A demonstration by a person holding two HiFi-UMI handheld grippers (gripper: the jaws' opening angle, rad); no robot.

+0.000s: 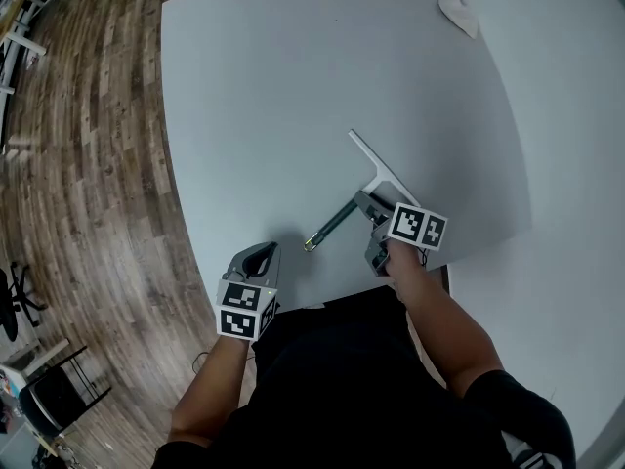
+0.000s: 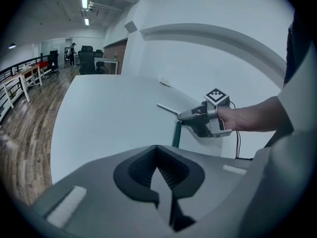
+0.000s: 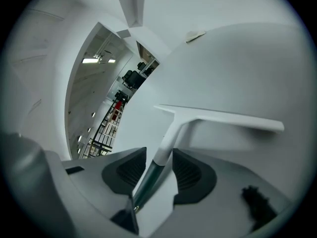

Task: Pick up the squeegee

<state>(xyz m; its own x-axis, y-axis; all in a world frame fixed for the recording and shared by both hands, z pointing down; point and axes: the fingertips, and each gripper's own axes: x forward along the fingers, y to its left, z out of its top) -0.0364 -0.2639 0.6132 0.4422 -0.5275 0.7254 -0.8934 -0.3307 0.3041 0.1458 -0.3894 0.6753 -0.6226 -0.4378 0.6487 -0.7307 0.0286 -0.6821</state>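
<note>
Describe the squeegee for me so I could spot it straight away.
On the big pale grey table, look near the edge closest to the person, between the open jaws of the right gripper. The squeegee lies there: a dark green handle ending in a long white crossbar, unlike the crumpled white cloth at the far corner.

Squeegee (image 1: 333, 225) neck hidden under right gripper (image 1: 372, 231); left gripper (image 2: 158, 170) body hides handle end.
</note>
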